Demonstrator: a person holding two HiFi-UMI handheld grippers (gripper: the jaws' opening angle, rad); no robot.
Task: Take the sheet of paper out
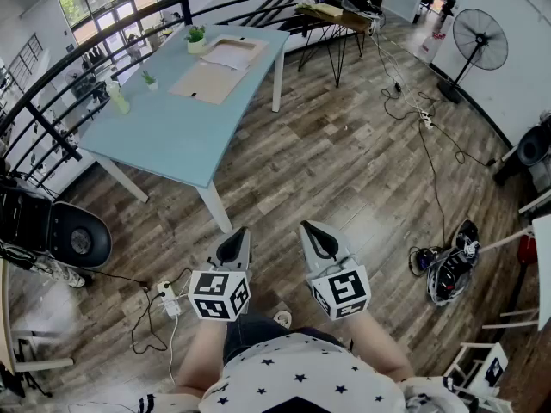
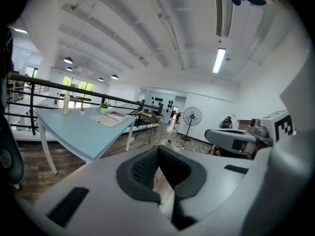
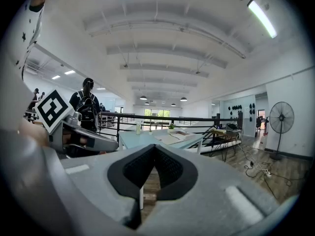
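Observation:
A white sheet of paper (image 1: 228,55) lies in a shallow brown box on the far part of a light blue table (image 1: 164,136), with a flat brown board (image 1: 204,83) next to it. In the left gripper view the paper (image 2: 114,116) is small and far off; the right gripper view shows the paper (image 3: 179,133) far off too. My left gripper (image 1: 234,246) and right gripper (image 1: 317,237) hang side by side over the wooden floor, well short of the table. Both are shut and hold nothing; the left gripper (image 2: 158,149) and right gripper (image 3: 155,148) show their pads meeting.
Two small potted plants (image 1: 196,38) and a bottle (image 1: 118,100) stand on the table. A black chair (image 1: 60,231) is at left, a power strip with cables (image 1: 168,299) on the floor, a standing fan (image 1: 478,37) at back right. A person with a backpack (image 3: 87,107) stands at the railing.

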